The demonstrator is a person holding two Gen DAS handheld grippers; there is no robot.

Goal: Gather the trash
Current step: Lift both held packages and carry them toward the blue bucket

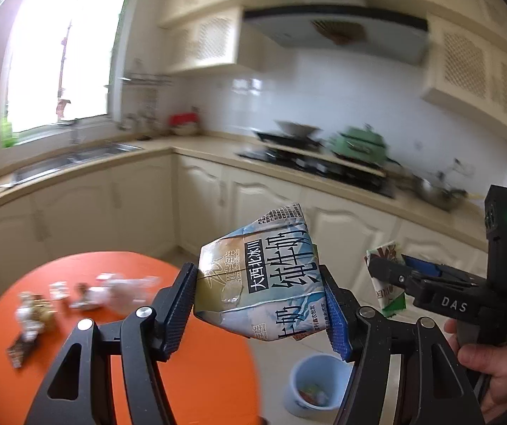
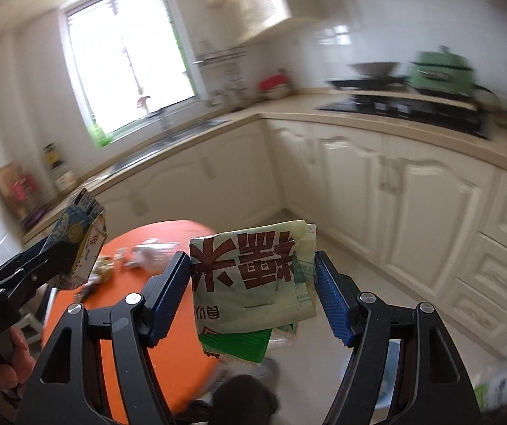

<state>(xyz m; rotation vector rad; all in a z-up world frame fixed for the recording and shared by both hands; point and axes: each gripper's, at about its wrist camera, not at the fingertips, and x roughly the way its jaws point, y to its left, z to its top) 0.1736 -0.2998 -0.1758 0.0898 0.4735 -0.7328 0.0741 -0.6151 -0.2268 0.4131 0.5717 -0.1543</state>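
Left wrist view is showing the left tool [image 1: 260, 301] gripping one crumpled blue-and-white milk carton [image 1: 264, 276] between its two blue pads, the carton sitting tilted in the air above the floor, off the right edge of the round orange worktop [image 1: 189, 372]. One pale blue bin [image 1: 310, 386] is standing on the floor below the carton, just beside the worktop's right edge, with a few scraps lying inside it. Several small pieces of trash [image 1: 76, 297] are lying in a loose row near the far left edge of the worktop; blur is keeping me from counting them exactly. To the right, a person's hand [image 1: 490, 364] is holding the right tool [image 1: 381, 276], which is clamping one green-and-white packet [image 1: 388, 283].

Right wrist view is showing that right tool [image 2: 253, 287] pinching the same packet [image 2: 249, 283], a flattened pale green bag with dark red characters, hanging over the floor beside the worktop's [image 2: 168, 354] right edge. At the left, the left tool [image 2: 55, 262] is carrying the carton [image 2: 79, 237] above the worktop's left edge. Two tools are each holding one item.
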